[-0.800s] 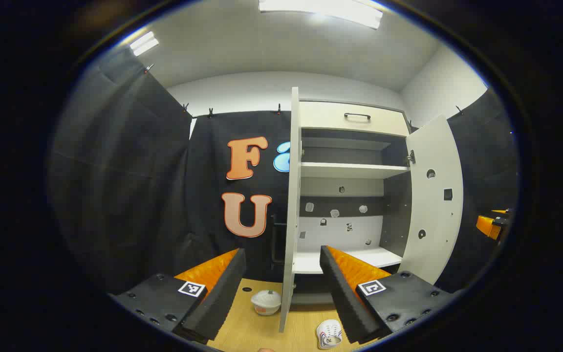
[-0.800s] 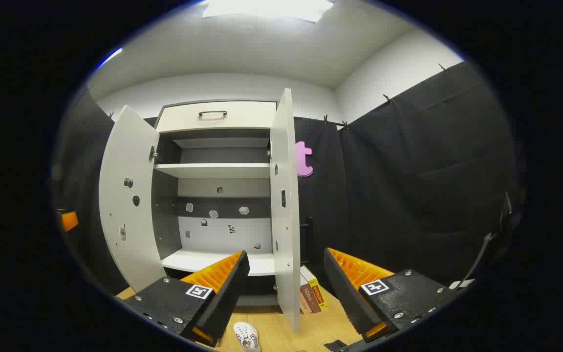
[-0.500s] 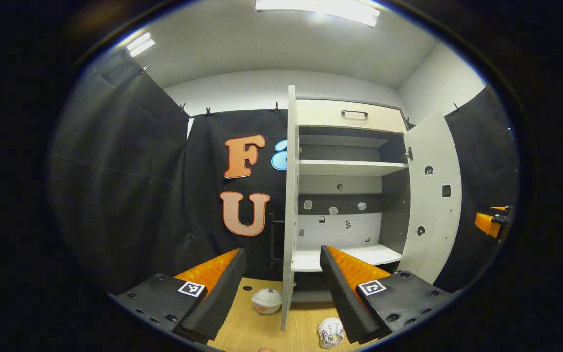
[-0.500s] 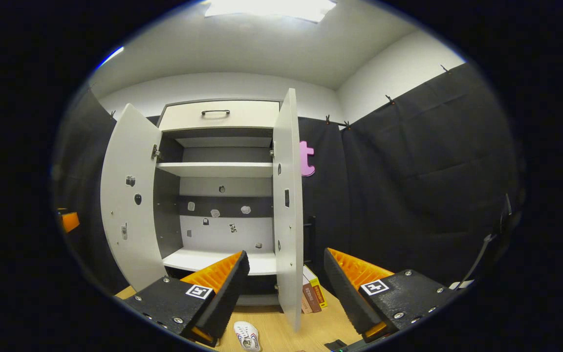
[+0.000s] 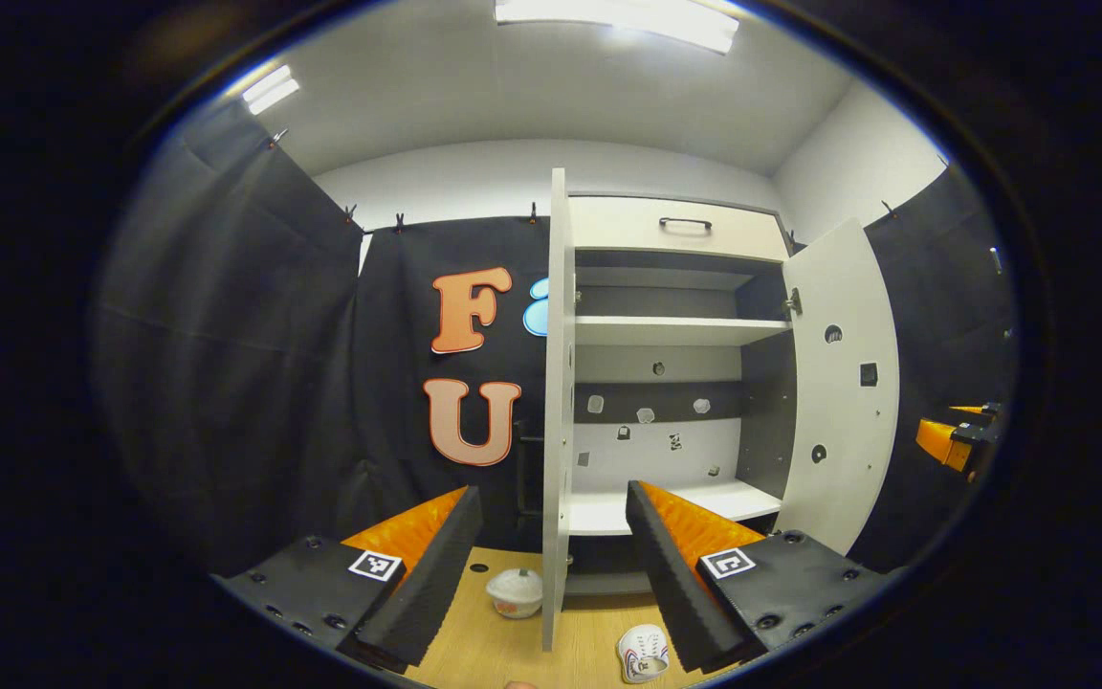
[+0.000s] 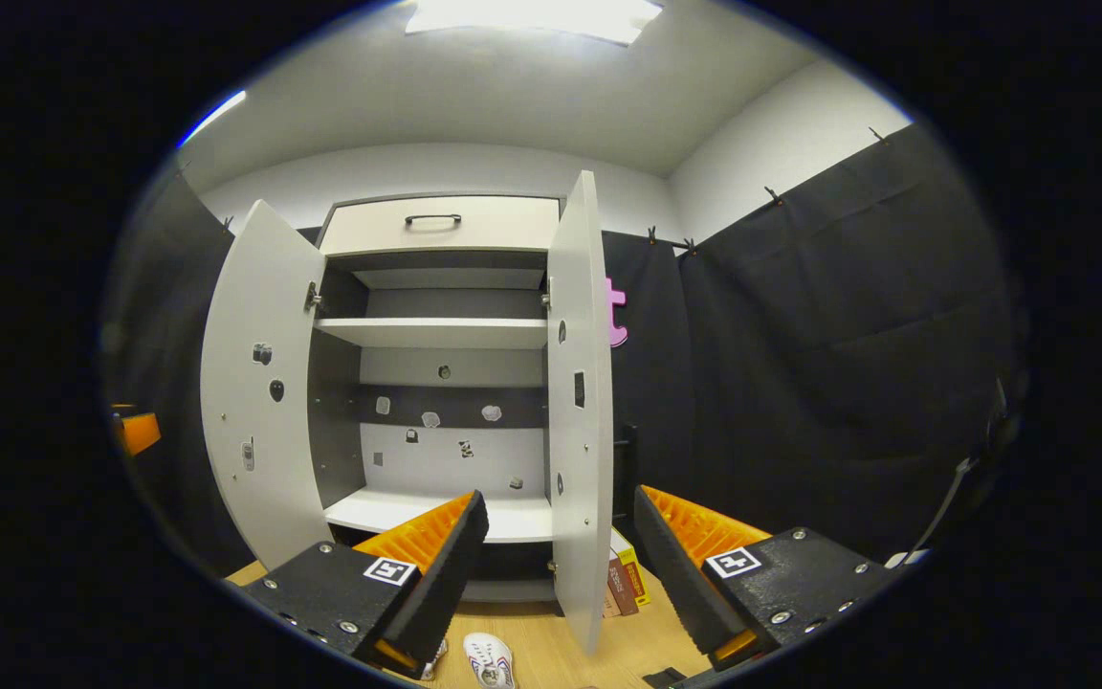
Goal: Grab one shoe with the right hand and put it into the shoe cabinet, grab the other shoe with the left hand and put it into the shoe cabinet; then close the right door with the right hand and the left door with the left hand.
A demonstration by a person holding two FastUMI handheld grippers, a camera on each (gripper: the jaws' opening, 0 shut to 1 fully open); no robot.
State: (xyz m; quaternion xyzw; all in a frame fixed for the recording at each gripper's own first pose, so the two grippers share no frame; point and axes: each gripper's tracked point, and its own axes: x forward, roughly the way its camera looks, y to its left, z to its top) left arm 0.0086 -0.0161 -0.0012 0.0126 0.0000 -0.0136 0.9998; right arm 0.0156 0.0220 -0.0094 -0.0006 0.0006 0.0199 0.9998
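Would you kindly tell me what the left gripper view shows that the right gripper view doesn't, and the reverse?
Left gripper view: a small white bowl on the wooden surface, beside the left door. Right gripper view: books standing by the foot of the right door. Shared: the shoe cabinet with both doors open and no shoes on its shelves, a white shoe lying in front of it, and the left claw and right claw, both open.

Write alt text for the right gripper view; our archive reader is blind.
The open right gripper faces a white shoe cabinet with both doors swung wide and bare shelves. A white shoe lies on the wooden floor below, and books stand beside the right door.
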